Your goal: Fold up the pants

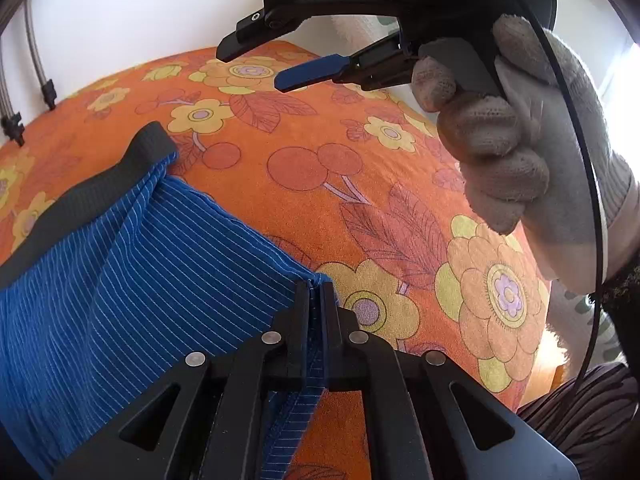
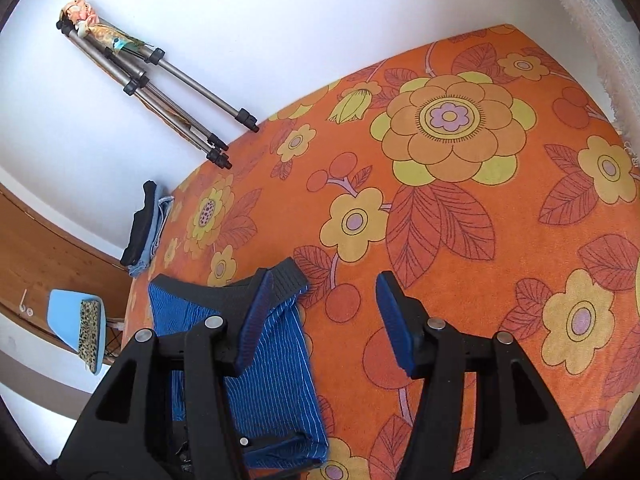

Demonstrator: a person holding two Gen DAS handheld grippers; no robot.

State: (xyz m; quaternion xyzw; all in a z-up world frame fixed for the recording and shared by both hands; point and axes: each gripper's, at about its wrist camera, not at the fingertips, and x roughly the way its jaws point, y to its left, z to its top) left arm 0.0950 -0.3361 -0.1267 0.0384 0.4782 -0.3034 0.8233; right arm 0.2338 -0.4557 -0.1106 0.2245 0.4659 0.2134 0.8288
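Left gripper [image 1: 316, 292] clamped on a corner of the blue pinstriped pants [image 1: 120, 264] at lower left of its view, gloved hand [image 1: 520, 148] holding the right gripper [image 1: 256, 68] upper right, right wrist view alone showing right gripper [image 2: 324, 320] jaws apart and empty over the floral bedspread [image 2: 460, 240], tripod [image 2: 168, 92] and folded clothes pile [image 2: 148, 228] upper left

Grey knit glove [image 1: 532, 136]; black tool [image 2: 326, 304], blue pads [image 2: 394, 320].

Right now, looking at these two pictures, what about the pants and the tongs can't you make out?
- Pants, left wrist view: the legs run off the lower left edge, so their full length is hidden.
- Pants, right wrist view: the right tongs cover the middle.
- Left tongs: the pinched fabric hides their pads.
- Folded pile by the wall: too small to identify.
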